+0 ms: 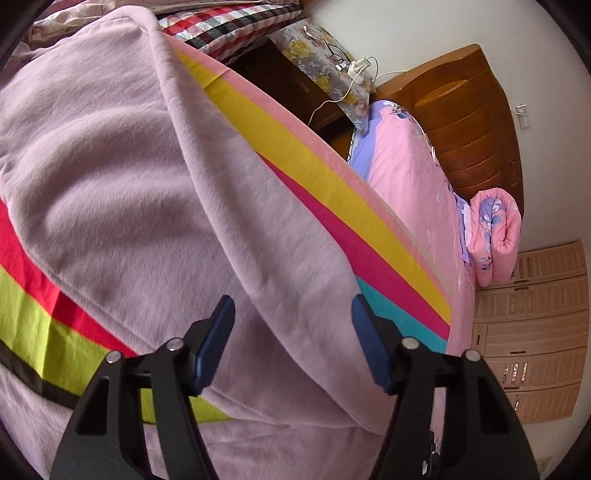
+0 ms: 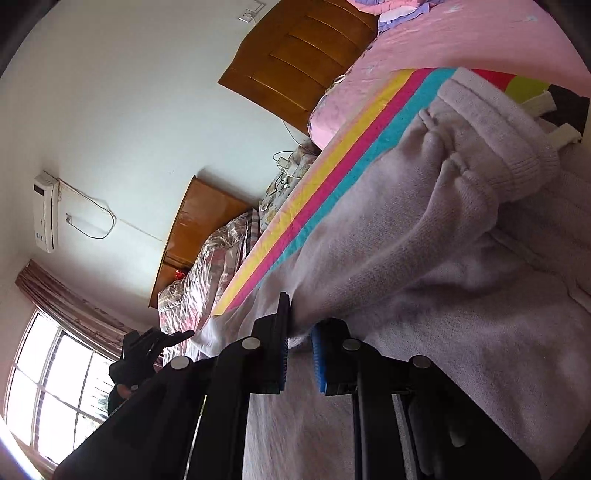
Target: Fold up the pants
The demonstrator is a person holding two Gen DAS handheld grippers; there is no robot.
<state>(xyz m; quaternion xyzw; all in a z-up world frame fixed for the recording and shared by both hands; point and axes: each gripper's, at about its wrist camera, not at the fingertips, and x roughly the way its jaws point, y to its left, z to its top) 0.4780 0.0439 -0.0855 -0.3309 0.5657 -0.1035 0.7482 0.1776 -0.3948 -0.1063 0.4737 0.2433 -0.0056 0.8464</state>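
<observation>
The lilac fleece pants lie spread on a bed over a striped cover. One leg runs as a long fold down the middle of the left wrist view. My left gripper is open, its blue pads on either side of that leg's edge, holding nothing. In the right wrist view the pants show their ribbed waistband with white drawstrings at the upper right. My right gripper is nearly closed, pinching a fold of the pants' fabric between its pads.
The pink bedsheet ends at a wooden headboard. A folded pink quilt lies by it. A bedside cabinet with cables and checked pillow sit beyond. A wooden drawer unit stands right of the bed.
</observation>
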